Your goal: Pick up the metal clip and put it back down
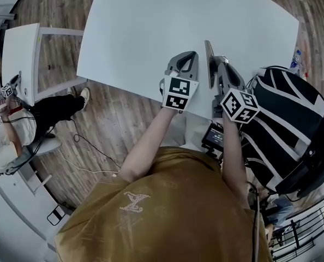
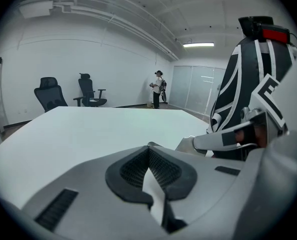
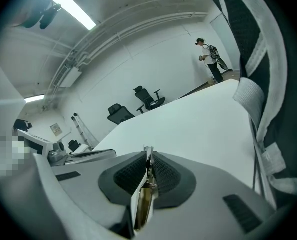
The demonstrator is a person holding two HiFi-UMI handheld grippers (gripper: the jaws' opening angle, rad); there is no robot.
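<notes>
Clamping right hand-held gripper (image 3: 148, 151): jaws are clenched on the metal clip (image 3: 148, 183), both ribbed black pads pressed flat against it.
Metal clip: a thin silvery piece standing on edge between the pads, its tip poking just past them. It hangs over the tabletop (image 1: 151, 26) near that tabletop's near edge. Whether it touches the surface cannot be told.
Left hand-held gripper (image 2: 149, 150): clenched with nothing in it, the pads meeting at their tips. It sits just beside the right one, also at the tabletop's near edge.
Marker cubes: one on each hand-held gripper, black squares on white, at the end closest to the wearer.
Tabletop: white and bare, stretching away from both hand-held grippers.
Striped object (image 1: 293, 119): black with broad white bands, bulky, off the tabletop's right near corner, close to the right forearm.
Small screen (image 1: 214, 137): dark, lit, just below the tabletop's near edge between the forearms.
Floor (image 1: 107, 141): wood planks, around the tabletop.
Second table (image 1: 20, 53): white, well left of the tabletop.
Seated person (image 1: 20, 124): left of the tabletop, beside the second table.
Office chairs (image 2: 68, 91): two, black, past the tabletop's far edge by the wall.
Standing person (image 2: 159, 88): beyond the tabletop's far end, near the room's corner.
</notes>
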